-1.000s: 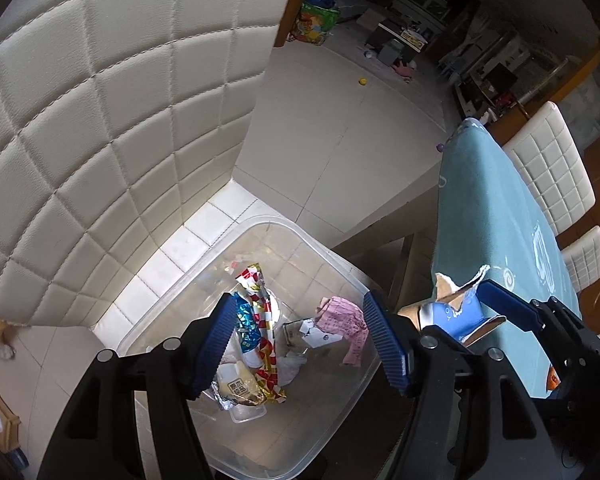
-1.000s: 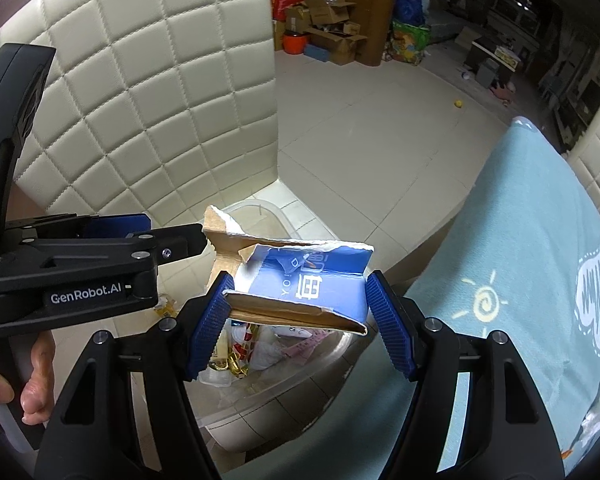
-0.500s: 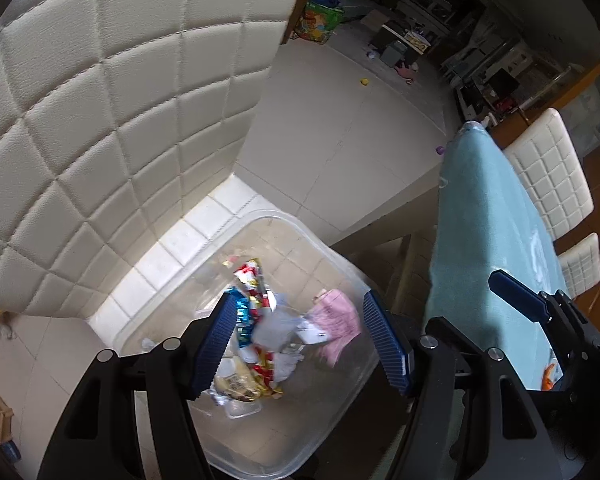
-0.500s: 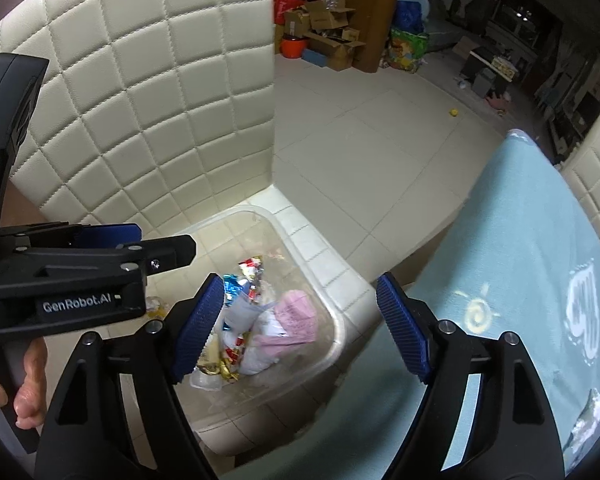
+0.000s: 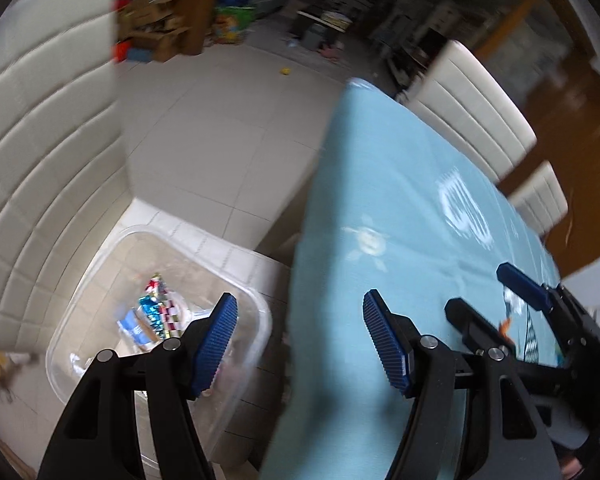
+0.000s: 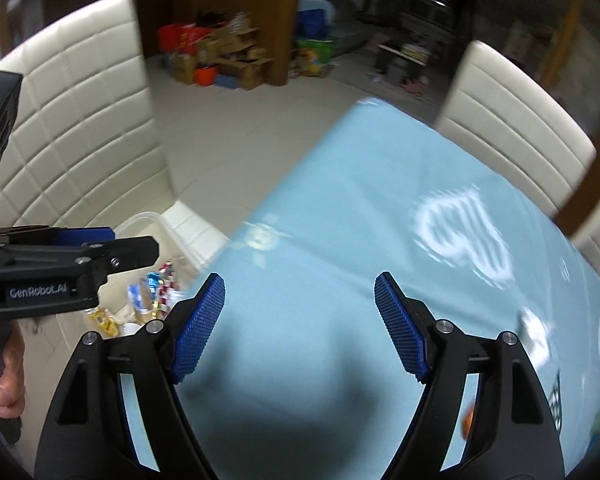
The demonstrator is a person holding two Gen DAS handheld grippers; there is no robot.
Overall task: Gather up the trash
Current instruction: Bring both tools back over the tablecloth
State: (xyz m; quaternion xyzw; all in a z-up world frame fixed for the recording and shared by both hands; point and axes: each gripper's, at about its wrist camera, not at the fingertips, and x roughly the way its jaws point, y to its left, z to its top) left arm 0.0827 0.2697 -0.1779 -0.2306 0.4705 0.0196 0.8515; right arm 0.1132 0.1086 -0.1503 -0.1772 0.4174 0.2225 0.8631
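A clear plastic bin (image 5: pixel 260 308) stands on the floor beside the table and holds a heap of wrappers and paper (image 5: pixel 156 312); the heap also shows in the right wrist view (image 6: pixel 156 288). My left gripper (image 5: pixel 300 296) is open and empty, straddling the bin's rim and the table's edge. My right gripper (image 6: pixel 300 278) is open and empty above the light blue tablecloth (image 6: pixel 340 208). A blurred white scrap (image 6: pixel 534 330) and an orange bit (image 6: pixel 468 424) lie on the cloth to its right.
A quilted cream chair back (image 5: pixel 40 140) rises left of the bin. Two white chairs (image 6: pixel 508 120) stand along the table's far side. A hand (image 6: pixel 8 364) holds the left gripper's handle. Boxes and clutter (image 6: pixel 220 60) fill the far floor.
The right gripper let go of the torn blue carton, which now lies in the bin. Both grippers swung right, from above the bin toward the table.
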